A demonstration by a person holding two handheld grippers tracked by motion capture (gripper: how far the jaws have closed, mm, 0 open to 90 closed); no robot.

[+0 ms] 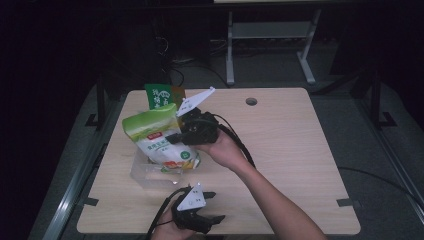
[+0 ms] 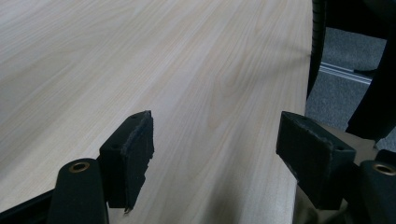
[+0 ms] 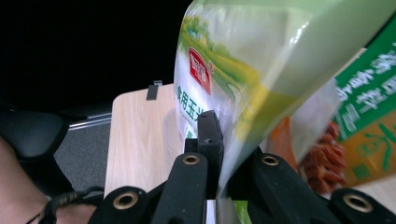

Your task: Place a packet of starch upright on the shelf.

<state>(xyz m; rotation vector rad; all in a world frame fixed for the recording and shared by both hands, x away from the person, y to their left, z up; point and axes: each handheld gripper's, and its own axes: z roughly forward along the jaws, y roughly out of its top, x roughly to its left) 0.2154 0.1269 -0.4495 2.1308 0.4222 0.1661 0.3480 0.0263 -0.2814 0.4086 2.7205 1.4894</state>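
A green packet stands at the wooden table's far-left edge.

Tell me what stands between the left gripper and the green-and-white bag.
Nothing visible. The left gripper hangs open over bare table, and the green-and-white bag, pinched by the right gripper, sits in the clear tray beyond it.

A rectangular bench with a pale wood-grain top stands in a dim room, its surface the brightest area in the high view. Near its far edge is a small round cable hole. Small dark metal brackets sit at the near corners. Grey carpeted floor surrounds the bench, and long grey metal rails run along it on both sides. Beyond the far edge stands a light grey metal frame with two splayed feet. Dark cables trail across the floor, and the far background is black.
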